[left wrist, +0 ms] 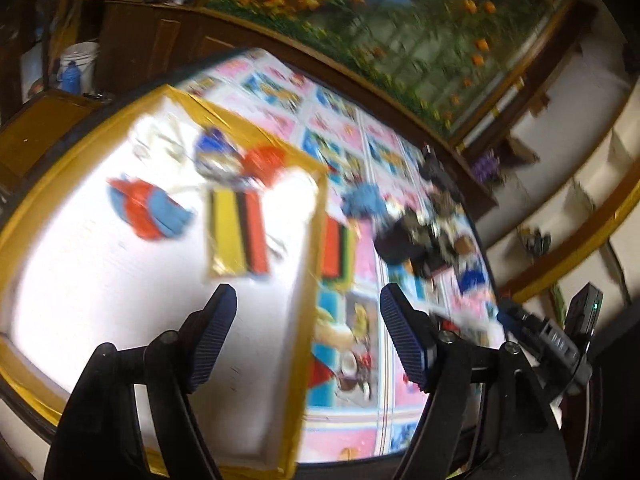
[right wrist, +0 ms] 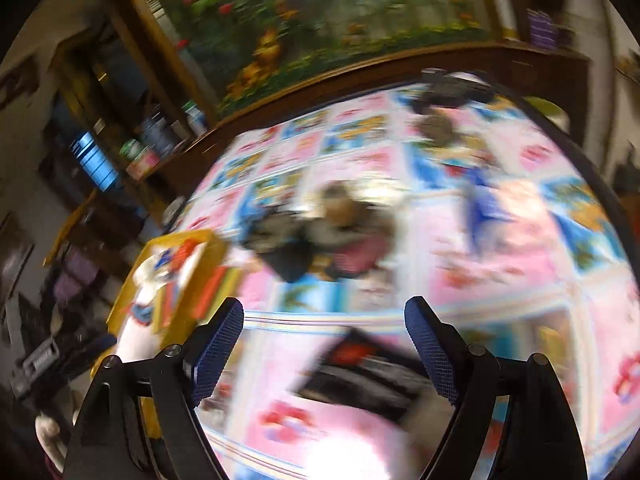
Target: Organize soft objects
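A shallow box with yellow taped walls and a white floor sits on the left of the table. It holds a yellow, black and red striped item, a red and blue soft item, and a blue and red bundle. My left gripper is open and empty above the box's right wall. A red, black and green striped item lies just outside the box. A dark pile of soft objects lies further right. My right gripper is open and empty above the table, near a dark red-marked item. The pile and box show blurred.
The round table carries a pink and blue cartoon-patterned cloth. A flower painting hangs behind it. Wooden shelves with bottles stand at the back left. The right gripper's body shows at the table's right edge.
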`<state>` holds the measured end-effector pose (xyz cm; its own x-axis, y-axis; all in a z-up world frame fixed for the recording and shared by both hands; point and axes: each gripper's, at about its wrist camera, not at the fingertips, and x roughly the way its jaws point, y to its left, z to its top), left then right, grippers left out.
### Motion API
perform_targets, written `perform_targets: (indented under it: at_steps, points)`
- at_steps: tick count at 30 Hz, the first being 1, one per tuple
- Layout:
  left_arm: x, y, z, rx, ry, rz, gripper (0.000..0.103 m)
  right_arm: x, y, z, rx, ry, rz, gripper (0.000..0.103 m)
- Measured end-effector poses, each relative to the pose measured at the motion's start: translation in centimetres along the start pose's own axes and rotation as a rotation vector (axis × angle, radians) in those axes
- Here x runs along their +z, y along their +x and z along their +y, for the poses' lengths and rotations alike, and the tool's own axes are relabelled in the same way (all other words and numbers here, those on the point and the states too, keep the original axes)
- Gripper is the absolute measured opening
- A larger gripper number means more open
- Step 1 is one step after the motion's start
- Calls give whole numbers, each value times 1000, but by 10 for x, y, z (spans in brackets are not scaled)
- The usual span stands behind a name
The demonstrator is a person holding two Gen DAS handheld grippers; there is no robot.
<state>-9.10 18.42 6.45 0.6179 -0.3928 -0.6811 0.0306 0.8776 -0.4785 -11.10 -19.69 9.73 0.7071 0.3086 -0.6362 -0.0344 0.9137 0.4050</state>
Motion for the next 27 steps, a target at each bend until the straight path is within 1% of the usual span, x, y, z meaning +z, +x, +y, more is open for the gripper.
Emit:
perform_targets:
  at_steps: [2,4,6,10,12,16,20,21,24,27]
  points:
    - [-10,13,-14,-10,31,53,74,-11,-19,-43,-41,90,-14,84]
    - [-17,22,-23,-12,48,84,74,-21,-33,-73,-68,154,-24,85]
    - [-21,28,-31,-4,62,110,74,-30,-45,-92,-79,193,-25,86]
    - [-25,28,-37,33,62,107,74,-39,-51,-103,-75,219,-8,86]
    - [-26,25,-37,41,48,107,74,-36,-48,-103,-62,224,0,86]
    - [-30,19,-40,45,52,89,74,-31,-34,-94,-34,196,24,86]
    - [-31,15,-47,27,66,70,74,-34,-2,-81,-10,160,96,86]
    - [-32,15,-49,23,69,73,74,-36,5,-76,16,160,112,87]
    - [-37,20,-53,12,75,97,74,-38,27,-50,134,139,188,88]
    - [-41,23,-56,0,85,118,74,-45,48,-10,293,87,273,88]
